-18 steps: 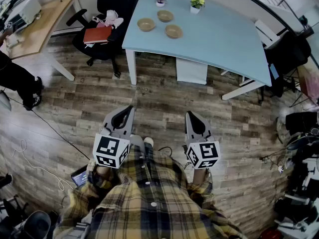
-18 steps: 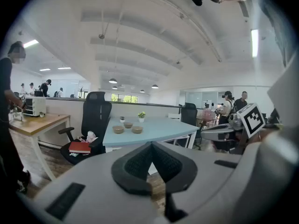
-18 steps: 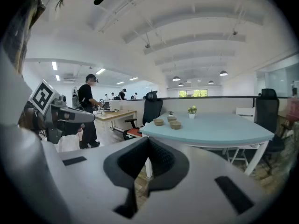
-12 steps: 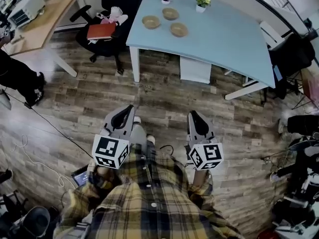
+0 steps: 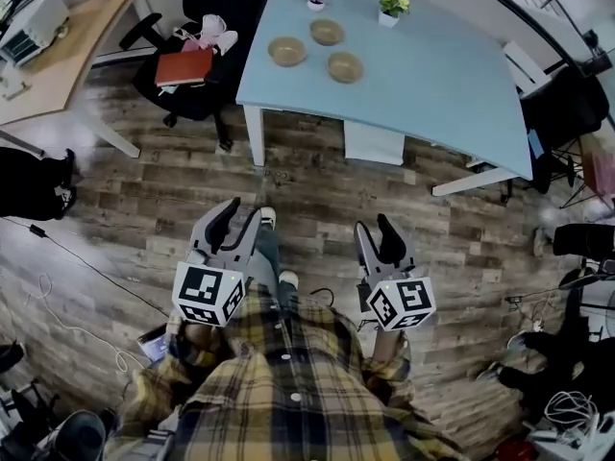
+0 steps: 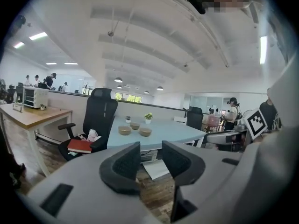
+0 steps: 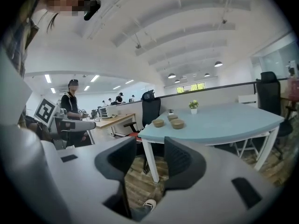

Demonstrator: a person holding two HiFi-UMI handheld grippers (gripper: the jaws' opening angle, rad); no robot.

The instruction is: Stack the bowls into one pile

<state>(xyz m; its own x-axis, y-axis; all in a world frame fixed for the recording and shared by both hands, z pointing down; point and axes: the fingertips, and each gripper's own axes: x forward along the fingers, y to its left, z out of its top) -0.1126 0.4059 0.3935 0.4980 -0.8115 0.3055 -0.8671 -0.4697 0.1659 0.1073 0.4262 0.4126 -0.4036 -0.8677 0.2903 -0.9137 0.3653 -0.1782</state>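
On the bench [image 5: 442, 84]: left bowl [image 5: 286, 51], rear bowl [image 5: 327, 32], right bowl [image 5: 345, 66], all apart. Behind them, left potted plant [image 5: 316, 1] and right potted plant [image 5: 390, 8]. Left of the bench, office chair [image 5: 200, 100]; book [image 5: 184, 67] on its seat.

My kit: plaid shirt and two grey tongs.
I wear a yellow-and-navy plaid shirt [image 5: 288, 392] with white buttons [image 5: 296, 395] down the front, its sleeves [image 5: 154, 392] ending just behind the tongs. The left gripper [image 5: 237, 223] and right gripper [image 5: 378, 236] have pale grey shells and dark ribbed pads [image 6: 125, 163]. Each carries a white cube [image 5: 207, 294] with black square markers at its rear. Between the tongs show blue-grey trousers [image 5: 268, 254] and a pale shoe [image 5: 268, 217].
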